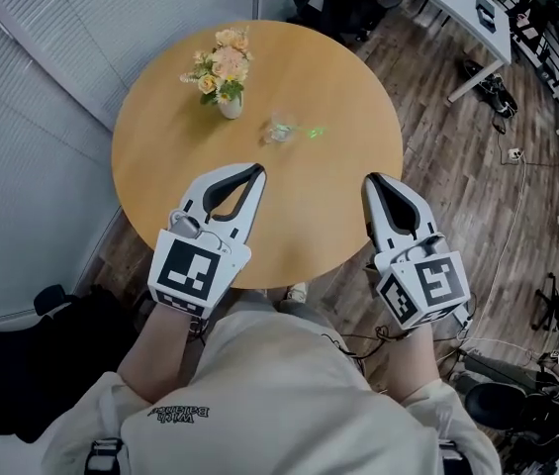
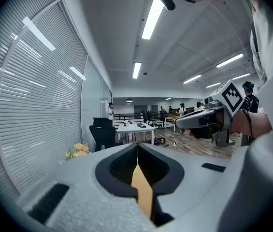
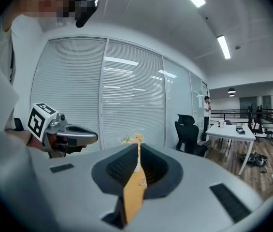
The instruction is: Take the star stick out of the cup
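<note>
A small clear cup [image 1: 278, 130] stands near the middle of the round wooden table [image 1: 160, 176], and the green star stick [image 1: 310, 131] pokes out of it toward the right. My left gripper [image 1: 258, 170] hovers over the table's near edge, shut with nothing in it, pointing toward the cup. My right gripper [image 1: 371, 180] is held at the near right edge, also shut and empty. In the left gripper view the jaws [image 2: 137, 146] meet, with the right gripper [image 2: 208, 117] off to the right. The right gripper view shows its jaws [image 3: 137, 146] closed and the left gripper [image 3: 64, 134] at left.
A white vase of pale flowers [image 1: 224, 79] stands at the table's far left, behind the cup. Window blinds run along the left wall. A white desk [image 1: 447, 8], cables and bags lie on the wood floor at right. A black bag [image 1: 22, 364] sits at near left.
</note>
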